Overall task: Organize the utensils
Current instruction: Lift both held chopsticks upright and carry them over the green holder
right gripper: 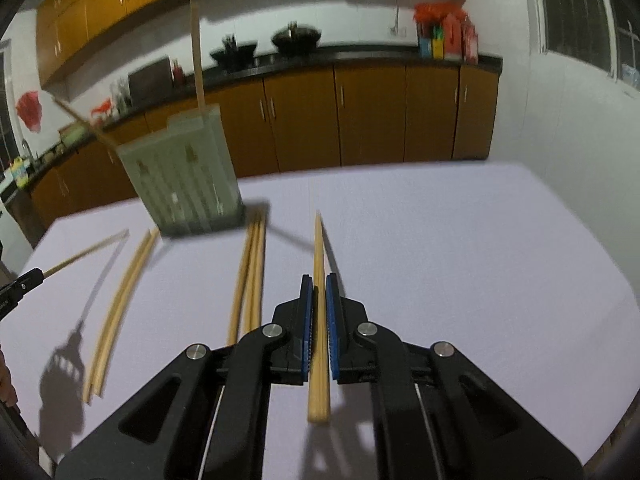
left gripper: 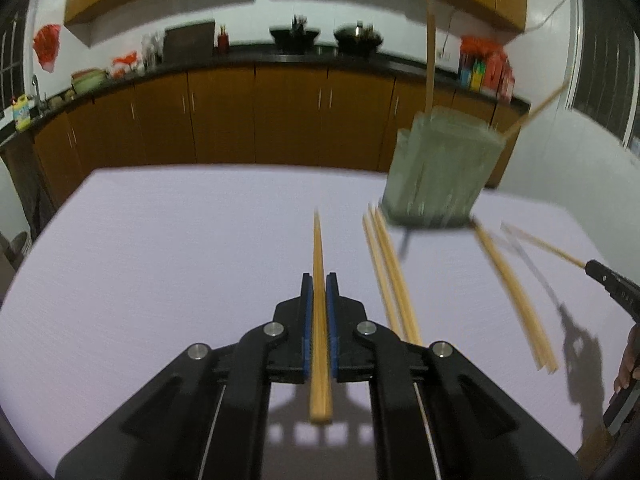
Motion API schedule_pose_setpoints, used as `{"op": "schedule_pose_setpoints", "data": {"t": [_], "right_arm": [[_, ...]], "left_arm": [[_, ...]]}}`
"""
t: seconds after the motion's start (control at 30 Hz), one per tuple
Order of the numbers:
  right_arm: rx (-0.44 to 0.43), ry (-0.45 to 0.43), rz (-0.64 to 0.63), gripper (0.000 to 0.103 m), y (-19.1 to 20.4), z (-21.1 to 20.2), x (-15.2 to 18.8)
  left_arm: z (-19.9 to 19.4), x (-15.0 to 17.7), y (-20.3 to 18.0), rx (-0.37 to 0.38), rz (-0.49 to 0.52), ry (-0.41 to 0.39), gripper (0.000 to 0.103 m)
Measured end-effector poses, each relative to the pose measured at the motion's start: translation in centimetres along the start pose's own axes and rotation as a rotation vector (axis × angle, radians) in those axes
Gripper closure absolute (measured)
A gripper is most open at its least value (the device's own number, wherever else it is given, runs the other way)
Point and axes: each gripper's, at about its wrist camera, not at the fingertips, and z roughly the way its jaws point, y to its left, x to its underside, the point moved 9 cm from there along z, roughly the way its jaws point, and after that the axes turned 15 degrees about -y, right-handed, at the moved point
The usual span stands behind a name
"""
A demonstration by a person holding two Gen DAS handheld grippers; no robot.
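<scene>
Left gripper (left gripper: 319, 286): clamping one chopstick (left gripper: 319, 320) lengthwise between its blue pads, carrying it clear of the table (left gripper: 160, 260).
Right gripper (right gripper: 319, 286): likewise pinching its own chopstick (right gripper: 319, 320), pointing past the holder's right side.
Loose chopsticks (right gripper: 250, 276): lying in front of the holder, two bundles (right gripper: 116, 308) waiting, judging by this.
Green utensil holder (right gripper: 188, 176): standing at the table's far side, already keeping two chopsticks (right gripper: 197, 48) upright or leaning.
Progress: seemingly under halfway.

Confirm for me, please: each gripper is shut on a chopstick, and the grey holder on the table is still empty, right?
Not quite. The holder already has two chopsticks standing in it, as the left wrist view shows. The rest holds: the left gripper and right gripper are each shut on a chopstick.
</scene>
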Motion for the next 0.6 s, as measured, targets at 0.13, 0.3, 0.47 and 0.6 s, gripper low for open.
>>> {"op": "schedule_pose_setpoints", "data": {"t": [0.13, 0.3, 0.47, 0.6], "right_arm": [[-0.013, -0.078, 0.004, 0.095, 0.4, -1.1, -3.1], [-0.029, -0.153, -0.005, 0.095, 1.1, -2.0, -6.5], [-0.048, -0.217, -0.015, 0.095, 2.1, -3.0, -9.5], [-0.093, -0.266, 0.001, 0.096, 3.0, -4.3, -12.0]], "left_arm": [[-1.1, -3.6, 0.1, 0.006, -0.015, -0.076, 0.095], [-2.2, -7.3, -0.2, 0.029, -0.013, -0.140, 0.096], [-3.2, -9.6, -1.0, 0.058, 0.008, -0.180, 0.096], [-4.2, -11.1, -2.6, 0.120, 0.022, -0.182, 0.096]]}}
